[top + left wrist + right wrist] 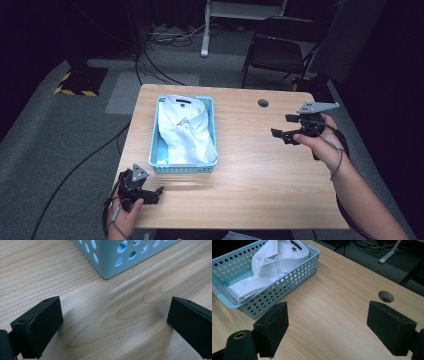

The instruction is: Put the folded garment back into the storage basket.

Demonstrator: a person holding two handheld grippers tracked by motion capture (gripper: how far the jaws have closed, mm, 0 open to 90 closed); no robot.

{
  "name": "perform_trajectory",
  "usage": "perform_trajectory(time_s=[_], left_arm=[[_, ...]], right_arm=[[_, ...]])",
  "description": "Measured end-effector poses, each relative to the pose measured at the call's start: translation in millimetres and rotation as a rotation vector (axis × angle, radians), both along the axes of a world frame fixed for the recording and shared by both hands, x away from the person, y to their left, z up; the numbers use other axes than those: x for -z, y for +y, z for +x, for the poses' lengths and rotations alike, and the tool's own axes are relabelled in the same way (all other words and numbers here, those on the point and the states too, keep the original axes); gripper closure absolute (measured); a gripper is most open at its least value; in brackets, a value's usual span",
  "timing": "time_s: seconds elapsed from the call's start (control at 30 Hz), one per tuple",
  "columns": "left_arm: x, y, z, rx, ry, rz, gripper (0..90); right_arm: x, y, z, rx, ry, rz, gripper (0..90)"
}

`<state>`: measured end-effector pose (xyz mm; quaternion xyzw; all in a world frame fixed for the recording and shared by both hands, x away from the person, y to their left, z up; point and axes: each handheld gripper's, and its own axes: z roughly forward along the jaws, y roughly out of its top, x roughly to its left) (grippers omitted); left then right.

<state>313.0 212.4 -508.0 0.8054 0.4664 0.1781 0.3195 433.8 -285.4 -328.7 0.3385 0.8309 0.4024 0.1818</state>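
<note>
Shirt (186, 132), folded in basket (156, 165); long axis runs away from person. Left gripper (152, 194) nearer (right gripper (282, 132) well apart across bench (260, 190)). Both sets of fingers released, empty.

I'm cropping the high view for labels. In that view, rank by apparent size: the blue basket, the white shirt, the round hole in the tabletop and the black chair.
1. Blue basket.
2. White shirt, lying inside the basket.
3. Black chair; it stands farther from the camera, so its rank is unsure.
4. Round hole, clearly smallest.
</note>
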Motion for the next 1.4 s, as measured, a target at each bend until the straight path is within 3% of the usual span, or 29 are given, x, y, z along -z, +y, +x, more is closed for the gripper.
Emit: perform_trajectory(time_s=[0.63,1.4], left_arm=[[0.0,0.0,-0.1,-0.001,0.0,0.0,0.3],[-0.1,0.2,0.2,0.002,0.0,0.002,0.3]], right_arm=[[19.8,-28.7,-8.6,0.051,0.029,-0.017,17.8],[49.8,-63.5,-24.2,0.11,0.056,0.0,16.8]])
